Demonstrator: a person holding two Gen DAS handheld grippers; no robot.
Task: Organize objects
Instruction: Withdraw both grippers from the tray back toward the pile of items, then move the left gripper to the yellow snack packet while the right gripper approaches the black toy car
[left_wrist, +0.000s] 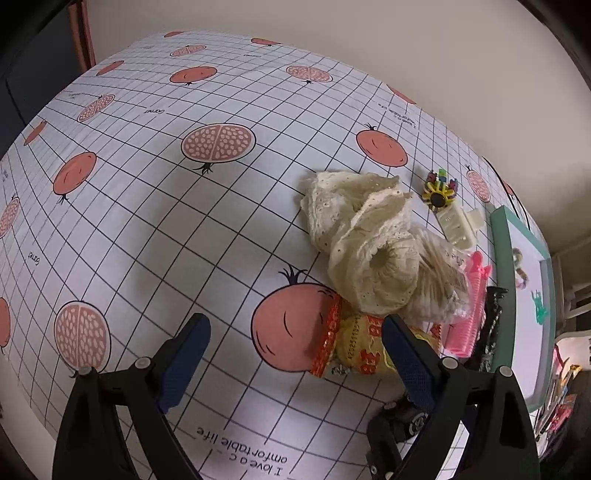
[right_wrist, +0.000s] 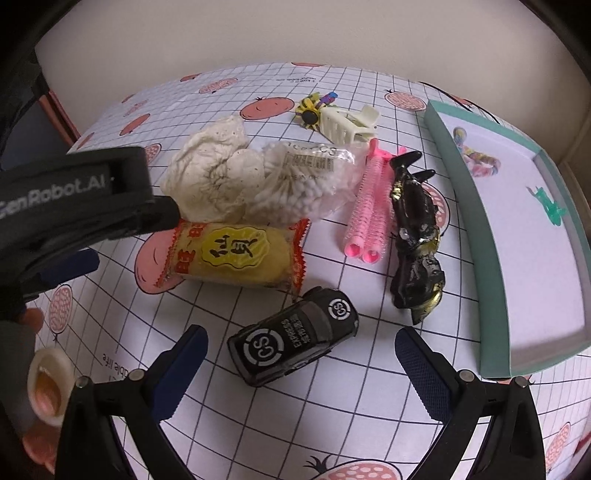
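A black toy car (right_wrist: 295, 341) lies between the open fingers of my right gripper (right_wrist: 301, 373), untouched. Beyond it are a yellow snack packet (right_wrist: 236, 254), a cream lace cloth (right_wrist: 210, 173), a bag of cotton swabs (right_wrist: 295, 184), pink hair rollers (right_wrist: 369, 206), a black-and-gold hair clip (right_wrist: 415, 236), a cream claw clip (right_wrist: 347, 123) and a bee hair tie (right_wrist: 312, 110). My left gripper (left_wrist: 295, 365) stands open over the tablecloth, its right finger above the snack packet (left_wrist: 354, 347), near the lace cloth (left_wrist: 365, 236). The toy car (left_wrist: 402, 421) peeks out under that finger.
A teal-rimmed white tray (right_wrist: 491, 236) at the right holds a colourful hair tie (right_wrist: 476, 157) and a small green clip (right_wrist: 550, 206). The same tray (left_wrist: 502, 266) shows at the right in the left wrist view. A hand (right_wrist: 40, 398) holds the left gripper.
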